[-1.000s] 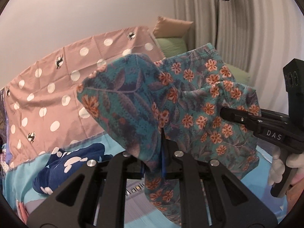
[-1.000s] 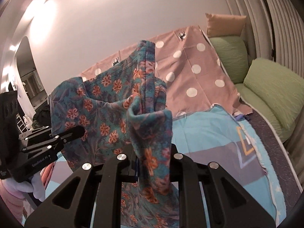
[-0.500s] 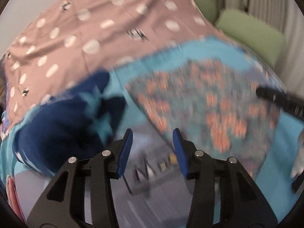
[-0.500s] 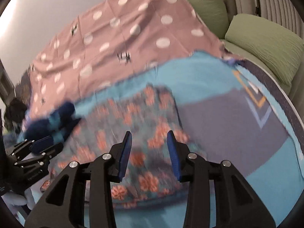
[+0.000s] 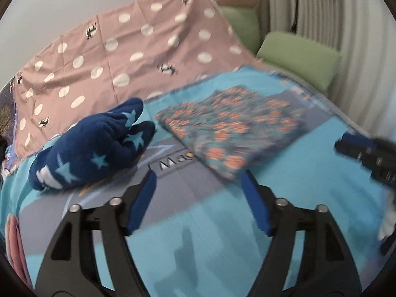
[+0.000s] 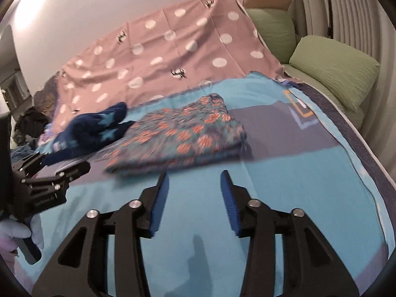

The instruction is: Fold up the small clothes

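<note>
now that we no longer clamp the floral garment (image 5: 230, 133), it lies folded on the blanket (image 5: 309, 185) just beyond our fingertips; left gripper (image 5: 198, 185) and right gripper (image 6: 194, 185) are opening, empty; we judge this fold done.

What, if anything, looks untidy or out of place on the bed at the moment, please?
The dark blue star-print garment lies bunched in an unfolded heap left of the floral garment, which lies flat but angled across the blue bedspread. Nothing looks spilled or damaged. Both tongs, left and right, are opening with nothing between them.
</note>
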Demonstrator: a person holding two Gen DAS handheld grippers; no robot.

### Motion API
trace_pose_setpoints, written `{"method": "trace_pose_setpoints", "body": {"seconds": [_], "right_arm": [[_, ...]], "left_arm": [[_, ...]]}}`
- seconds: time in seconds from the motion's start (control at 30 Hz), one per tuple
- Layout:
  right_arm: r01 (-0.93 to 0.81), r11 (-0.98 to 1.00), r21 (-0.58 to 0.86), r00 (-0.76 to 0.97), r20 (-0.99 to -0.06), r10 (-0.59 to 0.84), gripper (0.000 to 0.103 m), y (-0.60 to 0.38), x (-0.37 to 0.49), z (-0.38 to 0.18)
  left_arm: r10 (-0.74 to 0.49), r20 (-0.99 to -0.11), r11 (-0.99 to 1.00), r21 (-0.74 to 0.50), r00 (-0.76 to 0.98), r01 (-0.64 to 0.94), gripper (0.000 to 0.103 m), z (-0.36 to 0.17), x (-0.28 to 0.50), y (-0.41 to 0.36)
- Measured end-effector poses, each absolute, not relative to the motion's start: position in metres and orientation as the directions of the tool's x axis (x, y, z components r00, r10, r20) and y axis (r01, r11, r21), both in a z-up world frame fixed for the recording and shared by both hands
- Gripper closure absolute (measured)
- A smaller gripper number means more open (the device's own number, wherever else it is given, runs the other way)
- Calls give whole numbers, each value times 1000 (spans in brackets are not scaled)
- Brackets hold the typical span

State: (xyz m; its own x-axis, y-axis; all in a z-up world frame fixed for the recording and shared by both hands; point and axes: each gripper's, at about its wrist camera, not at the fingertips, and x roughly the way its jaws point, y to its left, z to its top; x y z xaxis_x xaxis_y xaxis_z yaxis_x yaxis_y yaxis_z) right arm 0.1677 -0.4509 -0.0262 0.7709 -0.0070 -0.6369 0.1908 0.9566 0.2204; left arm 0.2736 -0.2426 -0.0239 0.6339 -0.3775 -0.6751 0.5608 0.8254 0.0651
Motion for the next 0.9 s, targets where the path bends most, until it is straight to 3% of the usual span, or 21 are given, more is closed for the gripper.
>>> {"method": "trace_pose_setpoints", "body": {"seconds": [0.07,0.13,0.23,0.47,0.67,0.9], "right_arm": [[195,956,219,783,-622,-17,44,-440,134,-17],[211,955,211,805,-592,-47,26,-429,102,-7],[245,952,182,842,-526,-116,11,-415,61,10],[332,924,190,884,-403,-235,6,-385,-11,47],[285,947,146,895,-395,-208,4,-355,-43,68],[327,933,153,855,-469,-223,2,-340,-65,73]], "left_arm": [[-406,-641,829,42,651,557,13,-7,243,-233],[-420,-602,835,36,679,549,9,9,209,-221],[-424,-565,841,43,708,539,4,26,174,-209],[-447,-522,843,25,727,537,3,57,103,-182],[-406,-493,867,58,769,495,2,75,54,-160],[-376,-505,890,36,777,454,2,77,20,-129]]}}
